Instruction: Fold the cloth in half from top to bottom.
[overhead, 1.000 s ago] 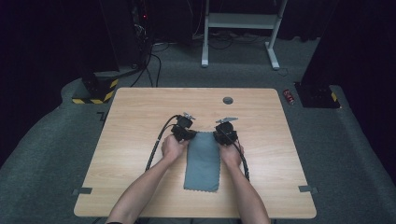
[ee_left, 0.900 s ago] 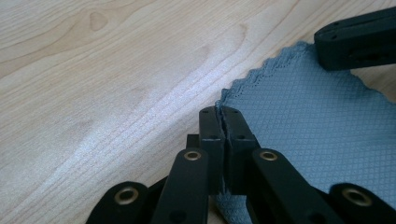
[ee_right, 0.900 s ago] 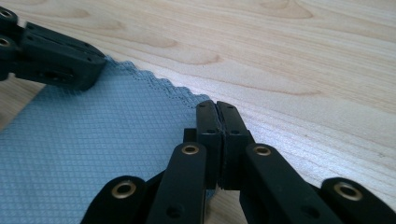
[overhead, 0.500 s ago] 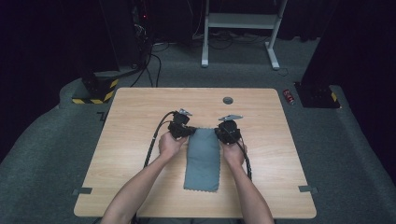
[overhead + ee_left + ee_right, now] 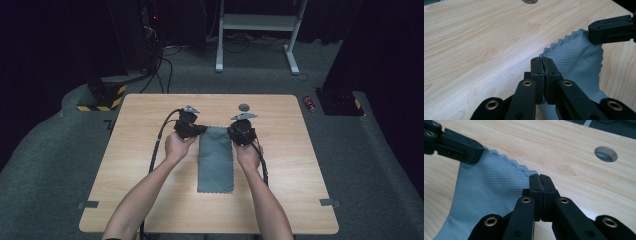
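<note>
While the grey cloth (image 5: pixel 216 160) lies lengthwise on the middle of the wooden worktop (image 5: pixel 135 165), its far edge is pinched at both corners: the left tool (image 5: pixel 543 59) is clamped tight on the far left corner and the right tool (image 5: pixel 540 177) is clamped tight on the far right corner, with the scalloped hem stretched between them. In the left gripper view the cloth is seen raised off the wood near the jaws, and in the right gripper view the fabric hangs down and away toward the near end, which rests flat on the worktop in the high view. A fold is judged to be the step in hand, with the far edge lifted and ready to be carried over. For the next move, both corners would need to be kept level and evenly taut, brought toward the person over the near edge, and lowered so that the hems meet squarely. Release is best left until the cloth is laid down, since a slack corner could skew the fold. A round hole (image 5: pixel 606 154) in the worktop lies well beyond the cloth
</note>
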### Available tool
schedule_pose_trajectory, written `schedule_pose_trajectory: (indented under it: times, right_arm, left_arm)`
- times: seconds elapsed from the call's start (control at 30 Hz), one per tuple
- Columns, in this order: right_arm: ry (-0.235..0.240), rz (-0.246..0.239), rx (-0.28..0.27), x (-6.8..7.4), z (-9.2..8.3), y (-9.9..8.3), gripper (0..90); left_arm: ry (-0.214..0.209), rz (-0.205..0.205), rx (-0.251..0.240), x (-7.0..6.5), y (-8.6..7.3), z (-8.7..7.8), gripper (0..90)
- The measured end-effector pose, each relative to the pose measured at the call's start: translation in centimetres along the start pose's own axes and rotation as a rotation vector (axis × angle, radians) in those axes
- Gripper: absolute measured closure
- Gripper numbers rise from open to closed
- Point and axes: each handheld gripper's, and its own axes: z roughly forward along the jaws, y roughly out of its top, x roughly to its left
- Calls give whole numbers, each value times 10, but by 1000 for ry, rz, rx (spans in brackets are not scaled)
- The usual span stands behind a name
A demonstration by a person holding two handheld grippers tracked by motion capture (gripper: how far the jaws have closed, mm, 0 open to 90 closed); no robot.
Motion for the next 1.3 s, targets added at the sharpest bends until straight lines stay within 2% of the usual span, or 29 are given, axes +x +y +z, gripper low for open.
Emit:
schedule_pose_trajectory:
  times: [0.07,0.27,0.4,0.43,0.6,1.03,1.3]
  right_arm:
    - [9,-6,3,1,0,-4,894]
    - [27,-5,10,1,1,-13,894]
    - [40,-19,11,3,-1,-19,894]
    - [48,-26,14,5,-2,-23,894]
    - [61,-44,20,7,-3,-31,894]
    - [91,-59,35,10,-8,-51,894]
    - [101,-42,21,7,-12,-58,894]
  left_arm:
    - [13,24,14,-4,-4,1,883]
    - [-16,10,21,-5,-13,3,883]
    - [-19,26,29,-9,-20,2,883]
    - [-20,42,40,-10,-22,2,883]
    - [-31,54,57,-16,-34,3,883]
    - [-68,38,59,-25,-51,4,883]
    - [-79,43,51,-31,-53,2,883]
